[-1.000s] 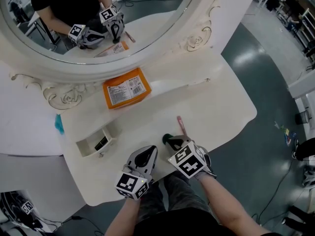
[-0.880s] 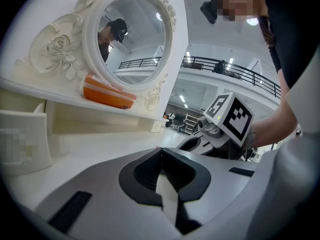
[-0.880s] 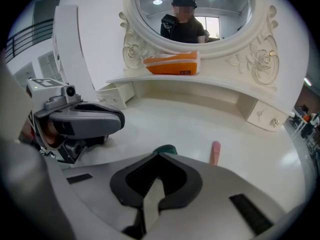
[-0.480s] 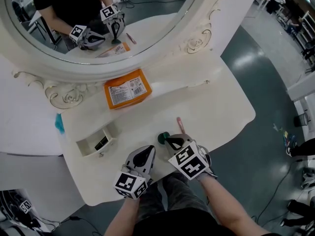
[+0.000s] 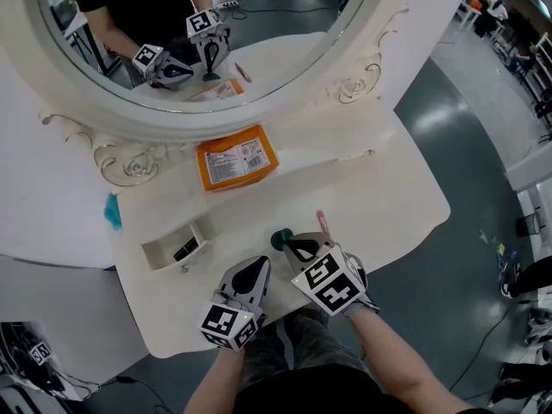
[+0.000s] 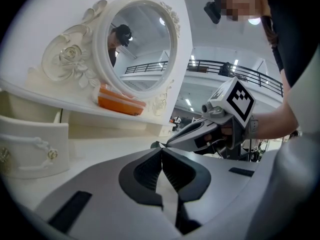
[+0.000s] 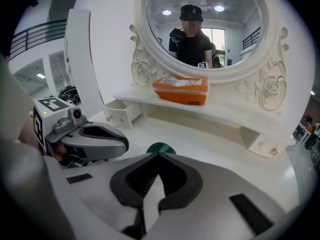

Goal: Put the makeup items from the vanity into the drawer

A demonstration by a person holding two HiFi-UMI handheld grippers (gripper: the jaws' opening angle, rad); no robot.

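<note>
Item 1: round green makeup item [image 5: 280, 239], on the tabletop near the middle of the front edge, just ahead of the right gripper [image 5: 296, 247]; whether they touch cannot be told.
Item 2: pink stick [image 5: 323, 223], lying just right of it.
Right gripper: jaws together, nothing between them.
Left gripper [image 5: 256, 274]: beside the right one at the front edge, jaws together, empty.
Small drawer [image 5: 164, 261]: pulled open toward the left edge, a black item [image 5: 185, 249] inside.
Orange box [image 5: 235, 157]: on the shelf along the back edge, below the oval mirror [image 5: 207, 24].
</note>
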